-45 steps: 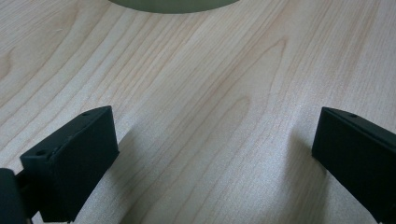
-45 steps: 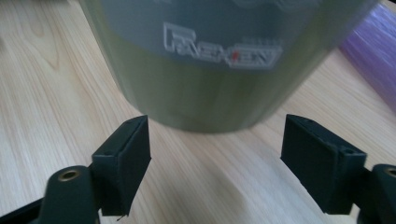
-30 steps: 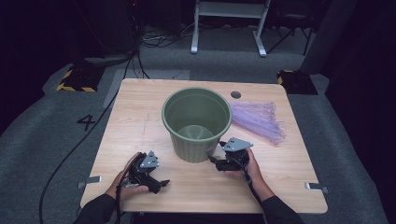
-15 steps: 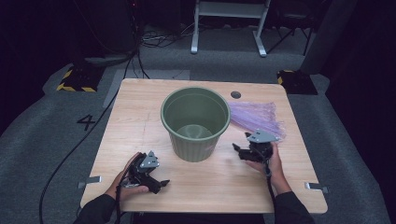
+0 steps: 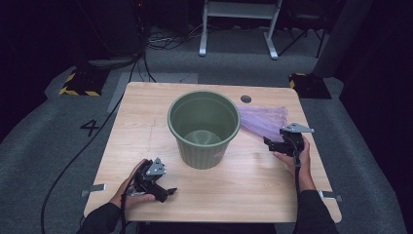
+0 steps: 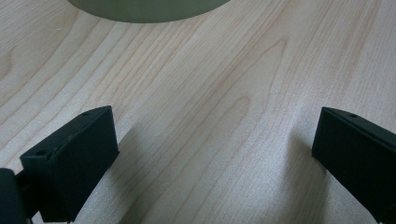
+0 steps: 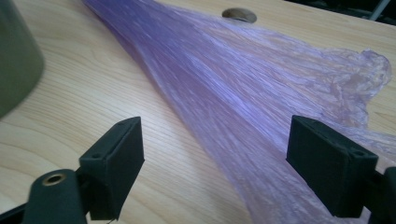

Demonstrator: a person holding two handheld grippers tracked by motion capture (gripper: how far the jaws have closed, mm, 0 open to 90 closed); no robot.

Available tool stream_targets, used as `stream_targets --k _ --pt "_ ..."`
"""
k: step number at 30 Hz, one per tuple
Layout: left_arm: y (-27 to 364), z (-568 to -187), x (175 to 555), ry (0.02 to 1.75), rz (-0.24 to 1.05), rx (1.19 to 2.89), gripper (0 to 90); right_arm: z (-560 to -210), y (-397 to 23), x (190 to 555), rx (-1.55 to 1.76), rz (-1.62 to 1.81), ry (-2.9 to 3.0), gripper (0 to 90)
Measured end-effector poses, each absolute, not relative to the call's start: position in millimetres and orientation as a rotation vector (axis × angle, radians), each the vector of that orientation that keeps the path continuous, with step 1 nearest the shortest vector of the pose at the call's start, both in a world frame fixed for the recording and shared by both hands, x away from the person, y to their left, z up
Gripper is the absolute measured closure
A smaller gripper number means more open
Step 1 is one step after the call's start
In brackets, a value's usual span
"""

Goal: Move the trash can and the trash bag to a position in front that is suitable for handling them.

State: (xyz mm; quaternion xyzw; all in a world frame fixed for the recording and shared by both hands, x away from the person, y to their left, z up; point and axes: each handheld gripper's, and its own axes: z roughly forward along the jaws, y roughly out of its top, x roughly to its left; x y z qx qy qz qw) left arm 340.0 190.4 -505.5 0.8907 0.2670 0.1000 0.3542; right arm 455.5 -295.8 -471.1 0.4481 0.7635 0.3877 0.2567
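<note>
With the purple bin liner (image 7: 261,93) lying flat on the table (image 5: 146,122) just right of the green bin (image 5: 203,127), right gripper (image 5: 272,144) at its near edge, jaws just opened wide astride the film, pinching nothing, probably lining up a grab. Left gripper (image 5: 163,191) parked near the front edge, jaws spread over bare wood.

One bin (image 5: 204,127), one purple bag (image 5: 263,121)

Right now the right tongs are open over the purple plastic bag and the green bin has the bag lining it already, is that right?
Not quite. The right tongs are open over the purple plastic bag, but the green bin has no lining: the high view shows its inside bare, while the bag lies flat on the table beside it.
</note>
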Motion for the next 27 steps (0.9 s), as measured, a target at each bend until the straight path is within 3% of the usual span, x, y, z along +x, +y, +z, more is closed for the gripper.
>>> stream_targets --k 4,6,7,9,10,11,13,16,21,27 --pt "190.4 -505.5 340.1 0.689 0.259 2.303 0.0 -479.2 -299.6 466.4 1.28 1.003 2.082 24.4" --pt "190.4 -505.5 340.1 0.689 0.259 2.303 0.0 -482.3 -300.1 469.6 1.29 0.971 2.084 36.9" --pt "190.4 -505.5 340.1 0.689 0.259 2.303 0.0 -482.3 -300.1 469.6 1.29 0.971 2.084 36.9" --pt "190.5 -505.4 340.1 0.689 0.258 2.304 0.0 -488.5 -301.4 473.7 1.317 0.919 2.084 48.6" --pt "190.4 -505.5 340.1 0.689 0.259 2.303 0.0 -488.5 -301.4 473.7 1.317 0.919 2.084 48.6" --pt "190.4 -505.5 340.1 0.69 0.258 2.303 0.0 -492.6 -304.4 475.1 1.344 0.903 2.084 57.8" --pt "190.4 -505.5 340.1 0.689 0.259 2.303 0.0 -494.1 -306.0 475.4 1.346 0.902 2.09 62.3" --pt "190.4 -505.5 340.1 0.689 0.258 2.303 0.0 -495.9 -312.7 472.7 1.345 0.892 2.096 77.0" --pt "190.4 -505.5 340.1 0.689 0.259 2.303 0.0 -495.7 -324.0 466.4 1.343 0.891 2.109 82.2" --pt "190.4 -505.5 340.1 0.689 0.259 2.303 0.0 -495.7 -340.1 452.4 1.328 0.873 2.108 82.4"
